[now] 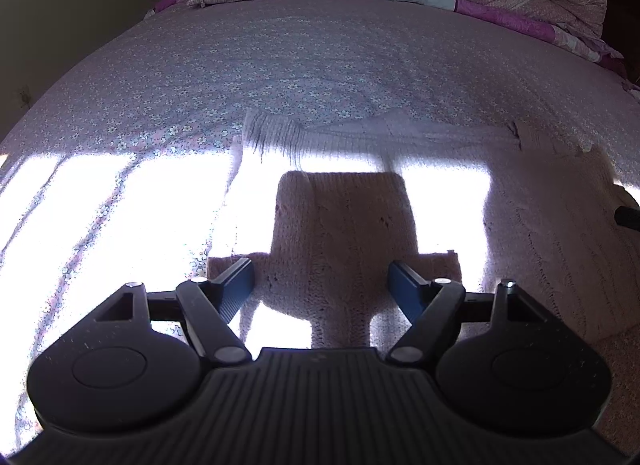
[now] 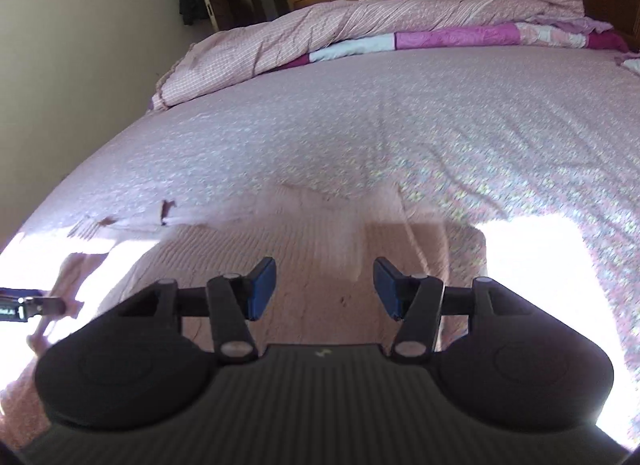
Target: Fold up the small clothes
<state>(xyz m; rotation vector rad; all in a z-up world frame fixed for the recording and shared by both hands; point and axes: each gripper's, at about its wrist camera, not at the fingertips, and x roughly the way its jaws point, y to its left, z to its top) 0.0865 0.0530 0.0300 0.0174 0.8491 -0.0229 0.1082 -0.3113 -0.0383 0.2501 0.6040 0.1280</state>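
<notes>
Lying flat on the bed (image 1: pixel 320 65), a pale pink knitted sweater (image 1: pixel 540 225) is spread across the near part of the flower-printed sheet, half in hard sunlight and half in shadow. From the left wrist view, the left gripper (image 1: pixel 322 285) hangs over it with its jaws standing wide apart; knit shows in the gap between the blue pads (image 1: pixel 404 285), yet neither pad presses on it, so nothing is held. A ribbed edge of the sweater lies at 12 o'clock from this gripper, and the wider body of the garment runs off toward 3 o'clock. From the right wrist view, the right gripper (image 2: pixel 324 289) points down at the sweater's body with its jaws about half open, the pads clear of the cloth and empty. The garment's far edge sits at 12 o'clock from it, and a bright, sunlit part trails away at 9 o'clock, where a dark piece of the other tool (image 2: pixel 24 307) pokes in. A rumpled checked quilt (image 2: pixel 280 49) is heaped along the far end of the bed, well apart from the sweater.
</notes>
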